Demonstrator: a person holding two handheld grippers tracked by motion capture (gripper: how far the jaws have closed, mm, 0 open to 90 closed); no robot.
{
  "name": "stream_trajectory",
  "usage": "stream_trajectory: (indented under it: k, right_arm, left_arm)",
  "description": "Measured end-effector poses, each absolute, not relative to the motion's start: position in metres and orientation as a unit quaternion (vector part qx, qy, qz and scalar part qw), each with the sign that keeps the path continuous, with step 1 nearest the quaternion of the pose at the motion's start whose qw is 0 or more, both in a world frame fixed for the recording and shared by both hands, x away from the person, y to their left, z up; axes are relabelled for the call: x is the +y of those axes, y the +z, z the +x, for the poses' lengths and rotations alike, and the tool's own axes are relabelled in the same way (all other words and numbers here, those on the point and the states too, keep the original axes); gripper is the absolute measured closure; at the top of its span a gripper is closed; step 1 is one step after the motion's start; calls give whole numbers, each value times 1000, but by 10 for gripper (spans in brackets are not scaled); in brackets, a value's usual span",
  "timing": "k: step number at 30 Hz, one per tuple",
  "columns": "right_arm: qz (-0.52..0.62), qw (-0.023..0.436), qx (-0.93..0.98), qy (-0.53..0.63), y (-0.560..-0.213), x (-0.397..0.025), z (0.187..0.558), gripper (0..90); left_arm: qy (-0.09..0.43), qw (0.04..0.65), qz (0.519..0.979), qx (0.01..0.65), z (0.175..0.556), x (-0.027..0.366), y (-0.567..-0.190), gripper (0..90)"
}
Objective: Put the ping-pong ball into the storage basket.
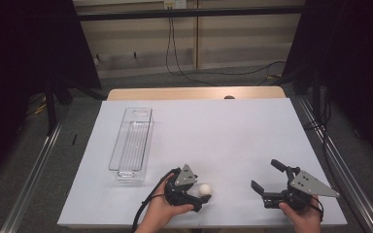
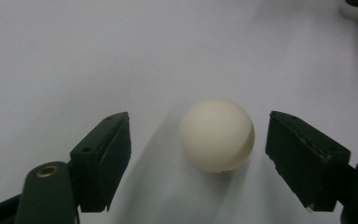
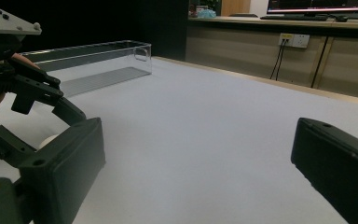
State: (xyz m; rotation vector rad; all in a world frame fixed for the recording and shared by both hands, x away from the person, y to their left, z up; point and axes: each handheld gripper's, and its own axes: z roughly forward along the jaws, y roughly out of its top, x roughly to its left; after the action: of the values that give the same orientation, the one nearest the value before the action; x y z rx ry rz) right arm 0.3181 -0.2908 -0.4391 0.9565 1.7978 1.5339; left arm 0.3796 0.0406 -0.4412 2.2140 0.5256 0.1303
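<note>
Nearest my lens, the left gripper [image 2: 198, 163] stands with its two black jaws spread wide, and the small cream-white round ball [image 2: 217, 135] sits on the sheet between them, closer to the jaw on that view's right and touching neither. From the high view the ball [image 1: 204, 189] rests near the front edge of the large white table sheet [image 1: 223, 141], just ahead of my left gripper [image 1: 194, 191], so I judge the step in hand is the grasp. To do it well I would shift the gripper a little toward the ball until it lies midway between the jaws, keep the jaws low to the sheet, and close slowly, since a round, light ball will likely roll away if one jaw touches first. The sheet is broad and bare across its middle and far side, which gives me plenty of room to lift and carry. The long clear plastic bin [image 1: 131, 143] lies well apart to the left and farther back, its walls upright, and I must clear its near rim if I head there. The front edge is close behind my hands, so I would not drag backward. My right gripper [image 1: 268, 176] rests open and empty on the sheet's right, well clear.
</note>
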Motion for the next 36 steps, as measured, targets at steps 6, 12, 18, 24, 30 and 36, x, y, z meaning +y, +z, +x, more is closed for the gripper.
stream_trajectory:
  k: [6, 12, 18, 24, 30, 36]
  right_arm:
    - [362, 292, 671, 577, -439, -291, 318, 22]
    - [360, 293, 673, 576, -439, -291, 318, 22]
    - [361, 291, 674, 576, -439, -291, 318, 22]
    - [360, 293, 673, 576, -439, -291, 318, 23]
    - [361, 292, 674, 575, -439, -292, 318, 23]
    - [365, 290, 671, 576, -439, -291, 318, 23]
  left_arm:
    - [49, 415, 884, 210, 381, 38, -443, 266]
    - [49, 410, 888, 202, 381, 35, -443, 299]
    - [44, 412, 888, 200, 382, 32, -445, 349]
    - [42, 412, 890, 191, 382, 30, -446, 402]
    - [34, 400, 895, 193, 383, 28, -446, 450]
    - [27, 391, 901, 187, 384, 26, -449, 485]
